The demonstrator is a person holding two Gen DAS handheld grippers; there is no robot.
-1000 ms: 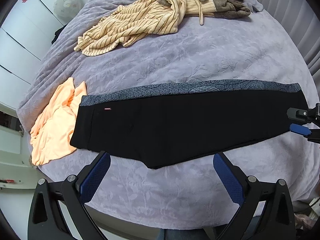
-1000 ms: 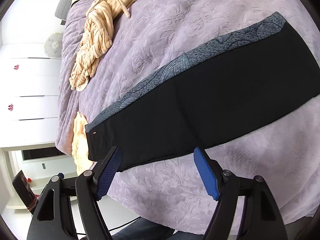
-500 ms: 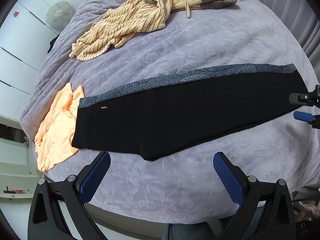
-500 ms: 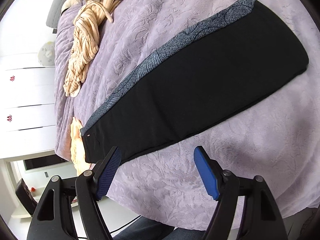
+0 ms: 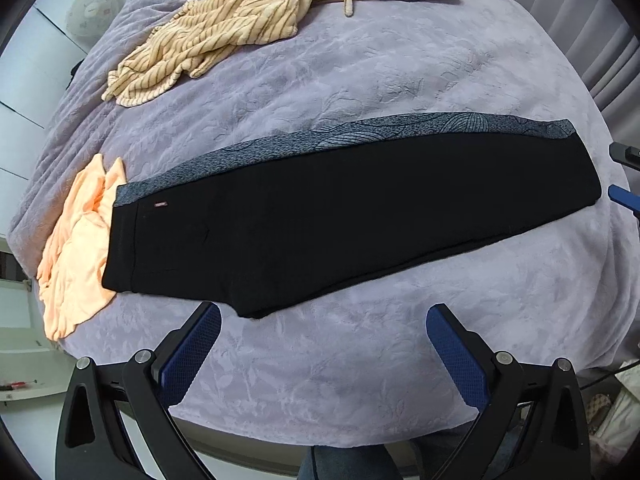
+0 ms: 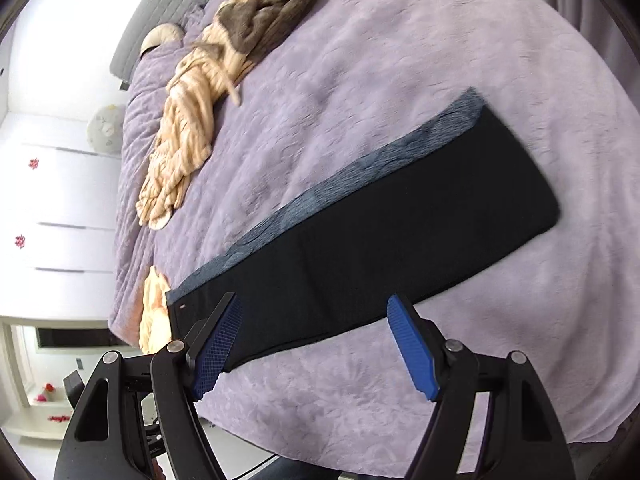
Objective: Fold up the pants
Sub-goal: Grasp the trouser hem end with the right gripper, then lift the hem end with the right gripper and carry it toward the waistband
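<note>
Both tools, left tool (image 5: 323,350) and right tool (image 6: 314,346), gape wide, empty. Black pants (image 5: 340,216) lie flat, legs stacked, on the bed (image 5: 360,80). Best pinch both layers at the cuff, carry toward the waistband.

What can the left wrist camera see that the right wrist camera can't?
Only the left view shows the right gripper poking in beside the pants' leg end, and the pants' grey band pattern sharply. Only the right view shows the grey headboard. Both show the black pants flat on the purple bed, the striped garment and the orange cloth.
</note>
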